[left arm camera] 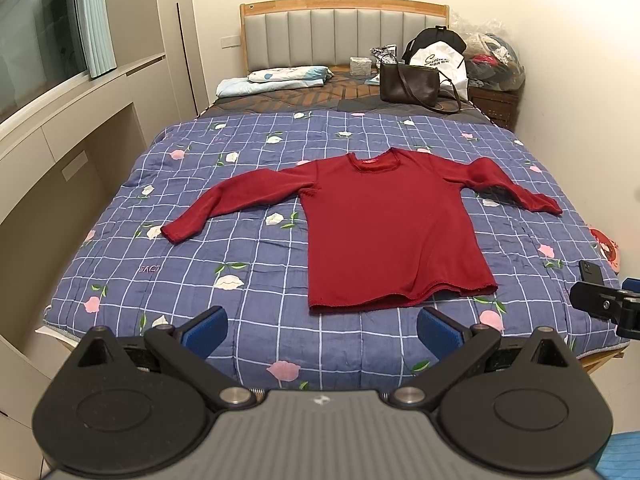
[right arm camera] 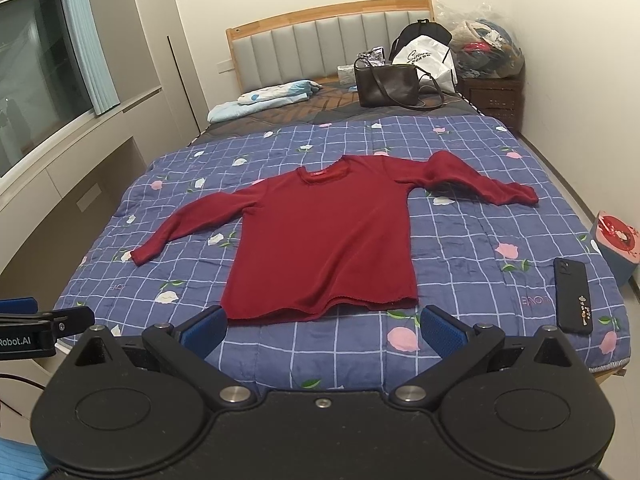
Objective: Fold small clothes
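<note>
You hold the left gripper [left arm camera: 322,330] and right gripper [right arm camera: 323,330] level above the foot of the bed, both aimed at the headboard, jaws spread wide and empty. The red knit sweater [left arm camera: 384,228] lies flat, sleeves out, on the checked floral quilt [left arm camera: 256,264].
</note>
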Action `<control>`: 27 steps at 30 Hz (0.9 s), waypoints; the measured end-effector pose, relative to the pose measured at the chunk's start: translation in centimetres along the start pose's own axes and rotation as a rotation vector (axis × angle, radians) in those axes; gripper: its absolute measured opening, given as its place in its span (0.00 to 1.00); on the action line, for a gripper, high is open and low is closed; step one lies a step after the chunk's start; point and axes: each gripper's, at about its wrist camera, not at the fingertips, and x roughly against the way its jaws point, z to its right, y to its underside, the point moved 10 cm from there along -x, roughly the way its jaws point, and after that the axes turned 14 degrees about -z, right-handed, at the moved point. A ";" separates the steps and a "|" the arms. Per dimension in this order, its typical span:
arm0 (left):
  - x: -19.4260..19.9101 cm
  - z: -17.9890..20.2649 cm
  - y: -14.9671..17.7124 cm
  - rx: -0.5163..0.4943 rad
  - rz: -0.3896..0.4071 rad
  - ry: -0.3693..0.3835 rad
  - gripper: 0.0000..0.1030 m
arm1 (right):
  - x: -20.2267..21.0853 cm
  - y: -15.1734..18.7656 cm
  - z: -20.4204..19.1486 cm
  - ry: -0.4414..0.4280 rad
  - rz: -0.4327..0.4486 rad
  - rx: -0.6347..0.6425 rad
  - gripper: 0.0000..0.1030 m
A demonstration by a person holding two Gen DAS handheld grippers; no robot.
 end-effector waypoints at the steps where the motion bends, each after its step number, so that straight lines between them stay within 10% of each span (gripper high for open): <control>1: 0.0 0.0 -0.1 0.000 -0.001 0.000 1.00 | 0.0 -0.1 -0.1 0.000 0.000 0.001 1.00; 27: 0.2 0.3 0.5 -0.001 -0.006 0.000 1.00 | 0.0 0.0 -0.1 0.000 -0.001 0.002 1.00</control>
